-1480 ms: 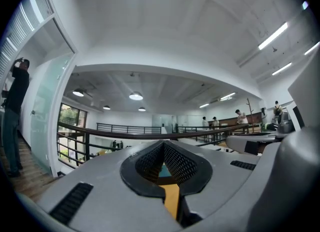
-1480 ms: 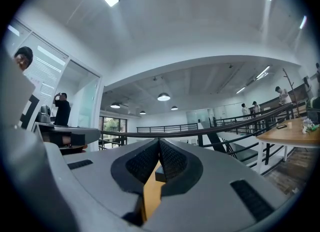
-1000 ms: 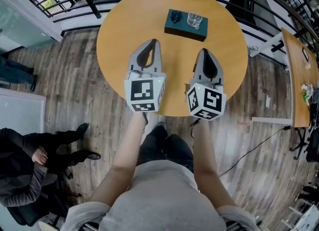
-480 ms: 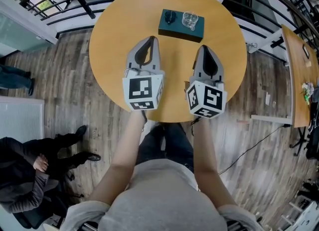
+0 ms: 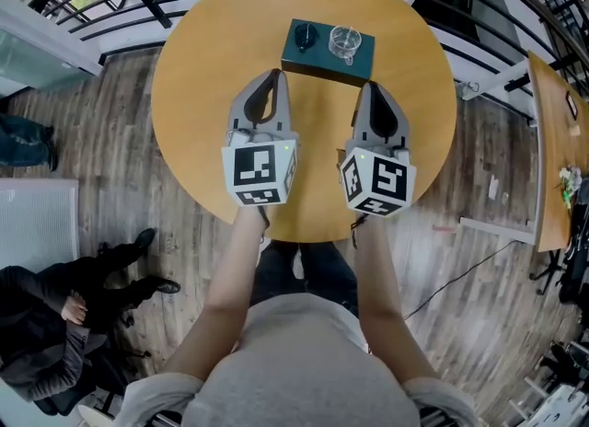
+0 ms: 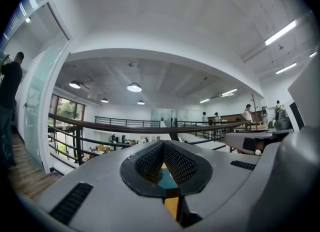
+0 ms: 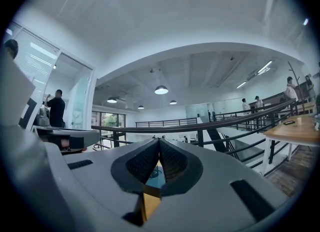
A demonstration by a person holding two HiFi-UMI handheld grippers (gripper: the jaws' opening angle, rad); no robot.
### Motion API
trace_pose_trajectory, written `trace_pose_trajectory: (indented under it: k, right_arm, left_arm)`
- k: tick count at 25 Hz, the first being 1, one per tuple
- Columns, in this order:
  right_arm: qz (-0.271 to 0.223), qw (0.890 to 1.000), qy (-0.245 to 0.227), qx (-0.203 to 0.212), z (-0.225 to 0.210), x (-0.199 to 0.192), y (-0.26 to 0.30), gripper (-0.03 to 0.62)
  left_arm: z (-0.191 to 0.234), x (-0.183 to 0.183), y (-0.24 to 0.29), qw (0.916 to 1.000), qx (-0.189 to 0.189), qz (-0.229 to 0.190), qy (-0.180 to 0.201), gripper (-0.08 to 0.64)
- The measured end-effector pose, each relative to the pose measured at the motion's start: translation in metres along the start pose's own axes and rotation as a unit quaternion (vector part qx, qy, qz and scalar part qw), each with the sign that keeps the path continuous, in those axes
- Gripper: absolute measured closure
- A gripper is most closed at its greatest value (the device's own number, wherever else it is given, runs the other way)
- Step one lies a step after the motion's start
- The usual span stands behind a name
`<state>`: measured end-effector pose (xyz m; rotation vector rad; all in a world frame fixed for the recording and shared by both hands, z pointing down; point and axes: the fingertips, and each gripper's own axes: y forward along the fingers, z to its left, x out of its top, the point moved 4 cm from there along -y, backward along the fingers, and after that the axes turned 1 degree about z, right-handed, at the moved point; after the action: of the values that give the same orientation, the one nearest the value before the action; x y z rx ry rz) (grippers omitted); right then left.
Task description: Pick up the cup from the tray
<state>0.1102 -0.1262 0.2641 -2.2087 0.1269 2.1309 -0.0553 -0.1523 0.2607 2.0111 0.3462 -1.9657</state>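
Evidently lining up, left gripper (image 5: 275, 75) and right gripper (image 5: 369, 87) hover with closed, empty fingers before the tray's (image 5: 317, 59) glass cup (image 5: 344, 41).

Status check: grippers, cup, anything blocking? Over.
Both shut, empty: left gripper, right gripper, short of the tray. On it the cup, upright, untouched. A small dark object beside it; nothing between grippers and tray.

A person in a grey short-sleeved T-shirt (image 5: 304, 365) and dark trousers (image 5: 317, 273). The left gripper (image 5: 276, 74) and right gripper (image 5: 371, 86) are grey tapered shells with black mesh-textured fingers (image 6: 149, 164), each bearing a white cube (image 5: 258, 171) of black square markers.
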Motion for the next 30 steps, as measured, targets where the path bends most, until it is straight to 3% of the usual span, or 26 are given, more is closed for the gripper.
trace_pose_trajectory:
  k: [15, 30]
  right_arm:
    - [0.02, 0.999, 0.016, 0.019, -0.037, -0.023, 0.047, 0.586]
    - [0.04, 0.999, 0.029, 0.017, -0.029, -0.049, 0.068, 0.586]
  left_arm:
    - [-0.01, -0.011, 0.05, 0.9997, 0.02, 0.016, 0.006, 0.554]
    - [0.005, -0.029, 0.067, 0.9995, 0.006, 0.031, 0.0, 0.554]
